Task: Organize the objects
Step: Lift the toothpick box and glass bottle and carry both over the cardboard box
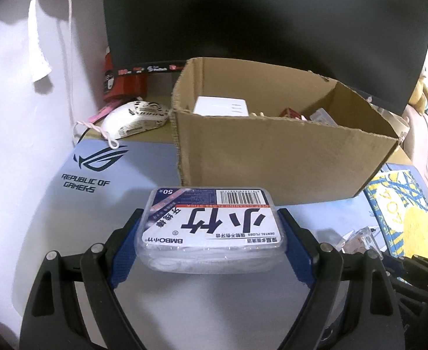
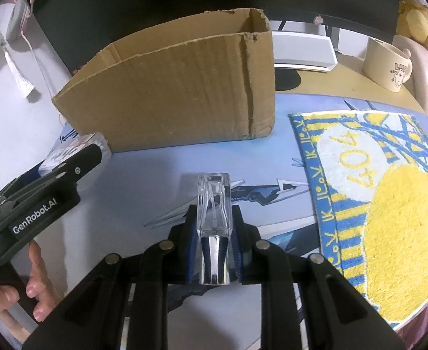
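My left gripper (image 1: 211, 227) is shut on a clear dental floss box (image 1: 211, 224) with a white label, held just in front of an open cardboard box (image 1: 272, 157). The cardboard box holds a white item (image 1: 222, 106) and other small things. My right gripper (image 2: 214, 218) is shut on a clear glass bottle with a silver cap (image 2: 215, 204), held above the blue desk mat (image 2: 144, 192), in front of the cardboard box (image 2: 179, 93). The left gripper (image 2: 38, 201) and the floss box (image 2: 68, 151) show at the left of the right wrist view.
A yellow and blue towel (image 2: 383, 204) lies on the mat at the right. A cream mug (image 2: 387, 64) and a white device (image 2: 301, 52) stand behind. A white mouse (image 1: 135, 118) and red can (image 1: 117, 84) sit left of the box, under a dark monitor (image 1: 257, 14).
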Demonstrator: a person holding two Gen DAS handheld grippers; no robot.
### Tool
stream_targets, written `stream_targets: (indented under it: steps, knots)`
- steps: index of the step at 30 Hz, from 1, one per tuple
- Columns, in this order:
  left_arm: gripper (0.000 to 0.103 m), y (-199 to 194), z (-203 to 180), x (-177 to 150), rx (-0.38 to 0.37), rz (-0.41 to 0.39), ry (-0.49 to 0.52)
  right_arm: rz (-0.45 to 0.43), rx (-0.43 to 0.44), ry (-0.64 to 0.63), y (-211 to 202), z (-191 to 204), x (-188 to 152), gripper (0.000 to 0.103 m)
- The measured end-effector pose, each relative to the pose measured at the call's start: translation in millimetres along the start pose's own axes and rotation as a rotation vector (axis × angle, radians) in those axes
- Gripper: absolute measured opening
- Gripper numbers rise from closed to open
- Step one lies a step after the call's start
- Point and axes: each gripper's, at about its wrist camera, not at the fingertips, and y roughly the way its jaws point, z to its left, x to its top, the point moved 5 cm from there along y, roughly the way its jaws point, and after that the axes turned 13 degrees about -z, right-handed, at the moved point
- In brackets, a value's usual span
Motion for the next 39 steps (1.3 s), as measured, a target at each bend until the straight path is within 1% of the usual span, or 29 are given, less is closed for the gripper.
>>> stream_targets:
  steps: [3,11,15,20,26,31,39]
  knots:
    - [0.087,-2,3,2,-0.006,-0.005,-0.010,-0.001,0.001,0.003,4,-10,9,0.023]
    - [0.087,-7,7,7,0.014,-0.025,-0.015,-0.041,-0.005,-0.008,-3,-10,16,0.023]
    - [0.087,-13,10,12,0.027,-0.040,-0.021,-0.053,0.016,0.007,-10,-9,20,0.023]
    - [0.087,-23,10,20,0.009,-0.064,-0.041,-0.085,0.030,0.004,-16,-5,28,0.023]
    - [0.087,-31,8,28,0.049,-0.091,-0.029,-0.115,0.048,0.025,-23,-5,45,0.023]
    - [0.087,-35,5,33,0.051,-0.102,-0.029,-0.142,0.069,0.045,-33,-6,56,0.023]
    - [0.087,-45,7,46,0.064,-0.133,-0.050,-0.159,0.097,0.031,-39,2,68,0.023]
